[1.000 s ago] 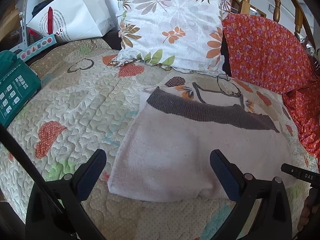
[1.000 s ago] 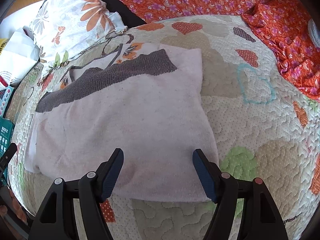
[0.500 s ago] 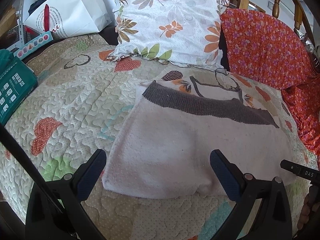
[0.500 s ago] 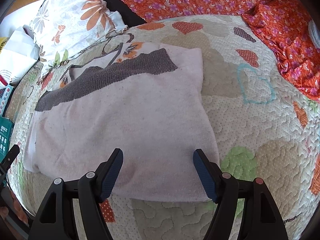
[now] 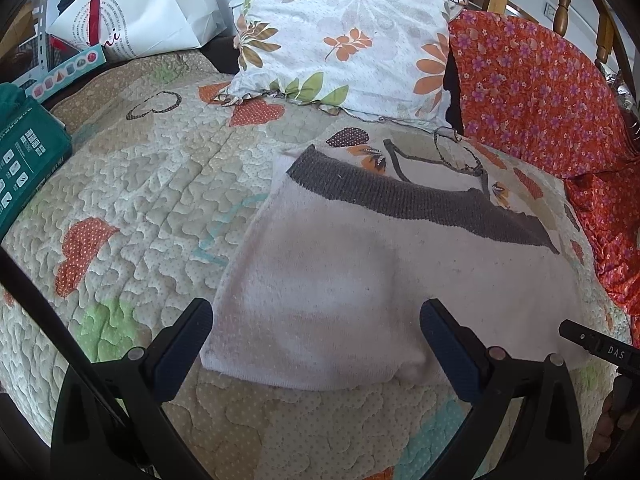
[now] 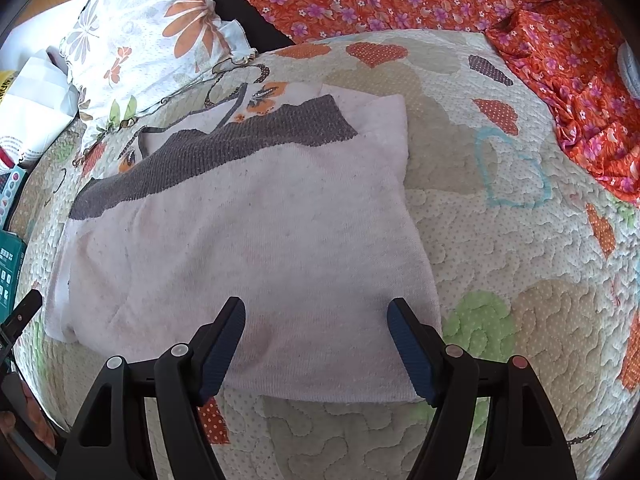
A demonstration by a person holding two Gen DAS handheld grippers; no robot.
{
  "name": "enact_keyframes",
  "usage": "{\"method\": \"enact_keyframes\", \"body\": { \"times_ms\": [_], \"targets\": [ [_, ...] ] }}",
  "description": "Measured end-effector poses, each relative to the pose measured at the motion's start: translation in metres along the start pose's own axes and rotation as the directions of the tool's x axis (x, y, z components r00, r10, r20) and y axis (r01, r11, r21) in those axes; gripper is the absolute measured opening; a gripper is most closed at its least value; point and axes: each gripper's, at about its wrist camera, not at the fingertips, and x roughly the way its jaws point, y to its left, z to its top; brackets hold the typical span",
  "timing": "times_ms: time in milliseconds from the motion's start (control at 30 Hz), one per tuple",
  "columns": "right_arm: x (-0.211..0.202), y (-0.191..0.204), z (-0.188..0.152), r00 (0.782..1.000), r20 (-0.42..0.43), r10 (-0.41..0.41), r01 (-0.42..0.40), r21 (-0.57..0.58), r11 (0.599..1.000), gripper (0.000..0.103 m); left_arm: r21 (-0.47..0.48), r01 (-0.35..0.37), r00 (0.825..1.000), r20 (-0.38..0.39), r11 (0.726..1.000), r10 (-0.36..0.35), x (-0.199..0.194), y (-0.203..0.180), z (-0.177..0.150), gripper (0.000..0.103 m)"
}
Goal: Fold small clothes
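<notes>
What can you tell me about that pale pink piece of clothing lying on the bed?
The pale pink knit garment looks soft and slightly fuzzy, with a dark grey ribbed band along its far edge. It lies flat and folded on the quilted heart-patterned bedspread, with a lower layer showing past the band and at the right edge. Part of it bears an orange flower print. Both grippers hover open over its near edge; whether they touch it is unclear.
</notes>
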Motion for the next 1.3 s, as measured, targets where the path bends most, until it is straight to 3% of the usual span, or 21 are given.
{"method": "enact_keyframes", "body": {
  "times_ms": [1300],
  "targets": [
    [0.0018, 0.0005, -0.0001, 1.0, -0.002, -0.004, 0.004, -0.008, 1.0, 0.08, -0.004, 0.008, 0.999, -0.049, 1.0, -0.008, 0.0068, -0.0025, -0.0038, 0.103]
  ]
}}
